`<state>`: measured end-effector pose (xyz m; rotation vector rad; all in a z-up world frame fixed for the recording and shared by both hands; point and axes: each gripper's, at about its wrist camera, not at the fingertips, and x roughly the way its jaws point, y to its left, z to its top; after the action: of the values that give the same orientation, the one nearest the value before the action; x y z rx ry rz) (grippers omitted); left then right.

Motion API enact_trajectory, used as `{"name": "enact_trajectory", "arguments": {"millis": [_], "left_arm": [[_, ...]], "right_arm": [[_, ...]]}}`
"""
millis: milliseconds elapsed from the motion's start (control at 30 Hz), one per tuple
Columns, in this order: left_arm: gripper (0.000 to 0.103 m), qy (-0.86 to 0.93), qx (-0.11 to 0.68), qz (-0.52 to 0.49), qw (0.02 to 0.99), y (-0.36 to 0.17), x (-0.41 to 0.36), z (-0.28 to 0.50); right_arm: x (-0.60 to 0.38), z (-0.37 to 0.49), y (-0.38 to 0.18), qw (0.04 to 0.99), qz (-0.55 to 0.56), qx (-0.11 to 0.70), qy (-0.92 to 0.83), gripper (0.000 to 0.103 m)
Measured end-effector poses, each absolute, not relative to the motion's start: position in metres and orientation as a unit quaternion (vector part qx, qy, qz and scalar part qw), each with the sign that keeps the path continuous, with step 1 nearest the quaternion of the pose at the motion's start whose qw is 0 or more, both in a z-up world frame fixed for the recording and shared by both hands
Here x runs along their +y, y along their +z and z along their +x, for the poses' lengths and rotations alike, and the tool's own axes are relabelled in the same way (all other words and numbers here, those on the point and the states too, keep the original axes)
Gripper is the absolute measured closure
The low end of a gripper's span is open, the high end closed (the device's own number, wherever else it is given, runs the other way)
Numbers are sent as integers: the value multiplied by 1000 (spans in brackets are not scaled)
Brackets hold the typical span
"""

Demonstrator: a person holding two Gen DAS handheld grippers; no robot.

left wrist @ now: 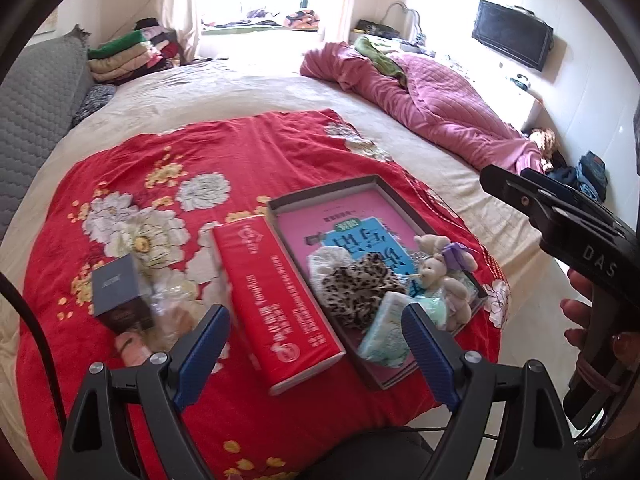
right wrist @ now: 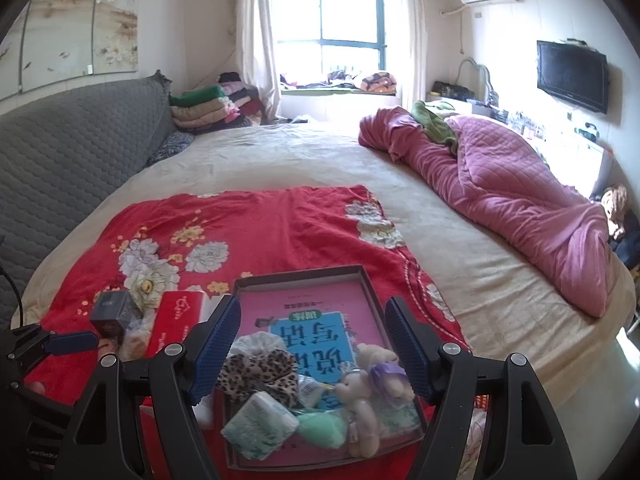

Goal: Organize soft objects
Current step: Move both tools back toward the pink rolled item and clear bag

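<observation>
A shallow dark tray (left wrist: 332, 187) (right wrist: 304, 274) with a pink and blue book lining it lies on the red floral cloth (left wrist: 224, 152). In it sit a leopard-print scrunchie (left wrist: 356, 288) (right wrist: 260, 370), a white lace scrunchie (right wrist: 256, 340), two small teddy bears (left wrist: 440, 268) (right wrist: 360, 400), a tissue pack (left wrist: 384, 332) (right wrist: 260, 424) and a green sponge (right wrist: 320, 428). My left gripper (left wrist: 316, 344) is open and empty above the red tissue box (left wrist: 272, 292). My right gripper (right wrist: 312, 344) is open and empty over the tray's near end.
A dark blue box (left wrist: 116, 284) and a crinkly clear bag (left wrist: 172, 300) lie left of the red box. A pink quilt (right wrist: 500, 200) is bunched at the right. Folded clothes (right wrist: 208, 108) are stacked by the grey headboard (right wrist: 72, 152).
</observation>
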<state>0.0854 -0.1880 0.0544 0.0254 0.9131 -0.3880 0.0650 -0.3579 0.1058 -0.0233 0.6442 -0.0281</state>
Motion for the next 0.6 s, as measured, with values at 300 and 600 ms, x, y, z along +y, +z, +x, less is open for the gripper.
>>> {"name": "enact_trajectory", "arguments": {"millis": [300, 600], "left_arm": [[16, -150, 436, -6, 887, 61, -132, 79], [16, -118, 435, -30, 892, 62, -76, 74]], "right_arm": [[-297, 68, 116, 950, -42, 307, 28, 27], [-236, 73, 118, 947, -72, 305, 69, 27]]}}
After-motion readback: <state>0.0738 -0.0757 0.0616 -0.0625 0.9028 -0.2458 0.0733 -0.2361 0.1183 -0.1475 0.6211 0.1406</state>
